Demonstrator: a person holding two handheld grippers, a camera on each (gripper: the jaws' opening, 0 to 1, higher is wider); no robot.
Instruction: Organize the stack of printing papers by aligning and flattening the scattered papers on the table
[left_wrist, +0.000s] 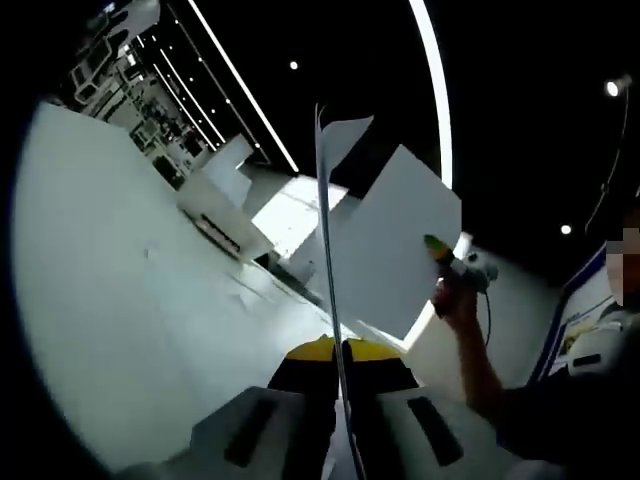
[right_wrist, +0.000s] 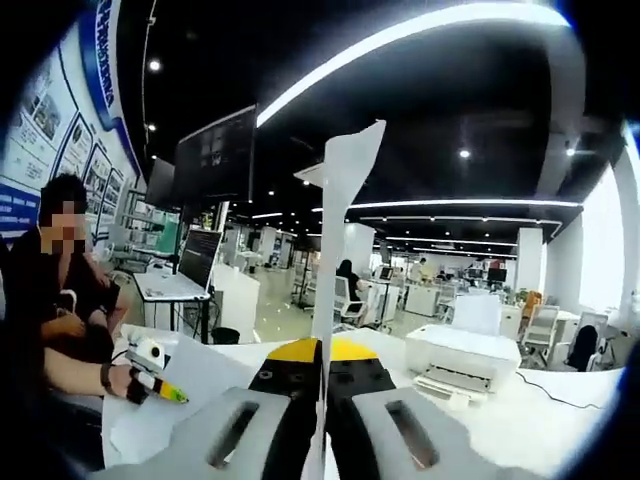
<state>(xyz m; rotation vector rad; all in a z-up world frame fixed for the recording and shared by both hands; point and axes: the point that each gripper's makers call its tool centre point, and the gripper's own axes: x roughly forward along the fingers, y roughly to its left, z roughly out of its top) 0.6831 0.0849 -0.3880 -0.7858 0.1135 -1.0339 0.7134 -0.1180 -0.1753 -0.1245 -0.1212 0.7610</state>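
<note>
In the left gripper view, my left gripper (left_wrist: 338, 352) is shut on white printing paper (left_wrist: 326, 230) that rises edge-on between the jaws. To its right a broad white sheet (left_wrist: 395, 250) hangs in the air, with the right gripper (left_wrist: 447, 264) clamped on its edge and a hand behind it. In the right gripper view, my right gripper (right_wrist: 322, 352) is shut on paper (right_wrist: 340, 220) standing edge-on. Low on the left, the left gripper (right_wrist: 160, 386) pinches the paper's far part (right_wrist: 205, 385). The white table (left_wrist: 140, 300) lies below.
A white printer (right_wrist: 462, 357) sits on the table (right_wrist: 560, 430) to the right, with a cable beside it. A seated person (right_wrist: 55, 290) is at the left, near a desk with a monitor (right_wrist: 198, 258). Office desks and chairs stretch behind.
</note>
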